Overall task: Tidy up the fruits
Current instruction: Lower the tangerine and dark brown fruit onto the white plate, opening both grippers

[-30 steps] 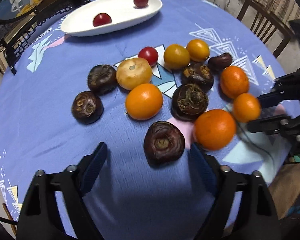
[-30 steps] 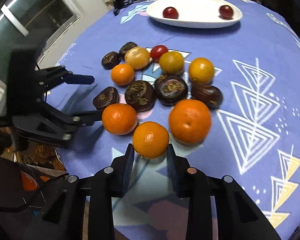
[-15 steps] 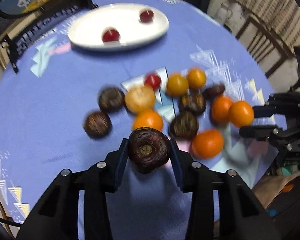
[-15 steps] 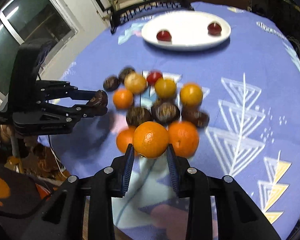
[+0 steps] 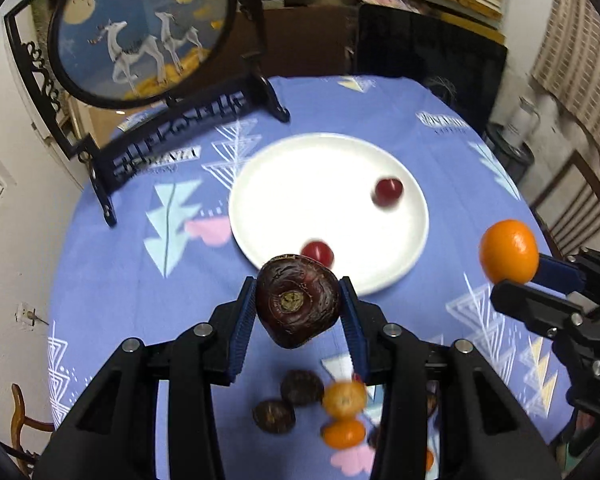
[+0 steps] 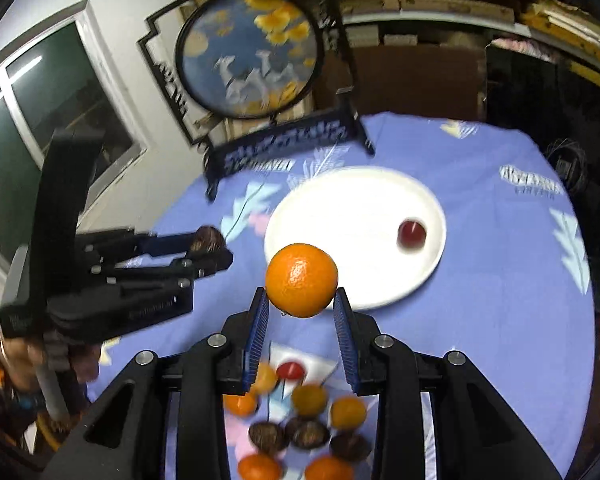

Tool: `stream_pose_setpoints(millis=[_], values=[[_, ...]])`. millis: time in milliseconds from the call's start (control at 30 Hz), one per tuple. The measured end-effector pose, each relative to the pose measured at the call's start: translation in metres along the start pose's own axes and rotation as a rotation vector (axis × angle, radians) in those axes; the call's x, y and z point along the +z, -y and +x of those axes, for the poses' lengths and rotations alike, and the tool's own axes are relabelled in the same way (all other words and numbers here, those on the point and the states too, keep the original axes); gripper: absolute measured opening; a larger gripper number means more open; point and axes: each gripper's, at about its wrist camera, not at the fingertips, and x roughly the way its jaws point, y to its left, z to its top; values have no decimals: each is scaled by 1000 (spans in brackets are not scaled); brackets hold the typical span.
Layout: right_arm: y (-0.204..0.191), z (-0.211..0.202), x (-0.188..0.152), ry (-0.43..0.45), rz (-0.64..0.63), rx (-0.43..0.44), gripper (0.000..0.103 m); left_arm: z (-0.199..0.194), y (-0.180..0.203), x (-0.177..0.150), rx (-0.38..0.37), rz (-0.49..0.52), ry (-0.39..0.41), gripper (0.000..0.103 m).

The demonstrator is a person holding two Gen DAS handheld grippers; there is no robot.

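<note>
Left gripper (image 5: 298, 304): closed on a dark water chestnut (image 5: 297, 300), both blue pads pressing its sides, fruit held clear above the tablecloth (image 5: 140, 280). Right gripper (image 6: 300, 300): clamped on an orange (image 6: 301, 280), also lifted off the cloth. Straight ahead of both, just beyond the fingertips: the white plate (image 5: 292, 184) with 2 small red fruits (image 5: 389, 191) on it, one near its close rim, one further to the right. Below and behind the fingers: the rest of the pile (image 6: 300, 420), oranges and dark chestnuts together on the cloth.

Step in hand, by judgement: carrying 2 fruits to the plate. To do it well: keep both grips firm until low over the plate, since round fruit rolls easily; come down close to the plate's surface before releasing; choose bare areas, away from the 2 red fruits and apart from each other, so that nothing gets knocked over the shallow rim. Better also to keep the 2 grippers from crossing, left one to the plate's left part, right one to its right part.

Compared with 1 second earlier: then the left jaws stood wide around the chestnut resting on the cloth, now shut on it and raised. The orange was already clamped but low, among the pile; now high. Plate was far ahead, now near, and the pile has dropped beneath the fingers.
</note>
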Motion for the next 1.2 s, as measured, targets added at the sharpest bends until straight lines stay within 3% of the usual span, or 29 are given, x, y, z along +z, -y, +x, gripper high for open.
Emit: stream_pose_setpoints(millis=[267, 1067, 1100, 1133, 1167, 1200], values=[[18, 10, 24, 22, 20, -10, 34, 29, -1, 20, 40, -35, -28, 40], [54, 122, 51, -122, -17, -44, 34, 130, -9, 54, 62, 4, -131, 40], [54, 123, 51, -130, -18, -43, 38, 134, -9, 55, 52, 9, -138, 45], [55, 124, 50, -138, -18, -45, 51, 136, -8, 55, 51, 14, -143, 53], [55, 124, 49, -141, -14, -53, 55, 137, -9, 56, 63, 15, -140, 71], [57, 122, 47, -136, -8, -67, 58, 136, -10, 56, 75, 11, -124, 79]])
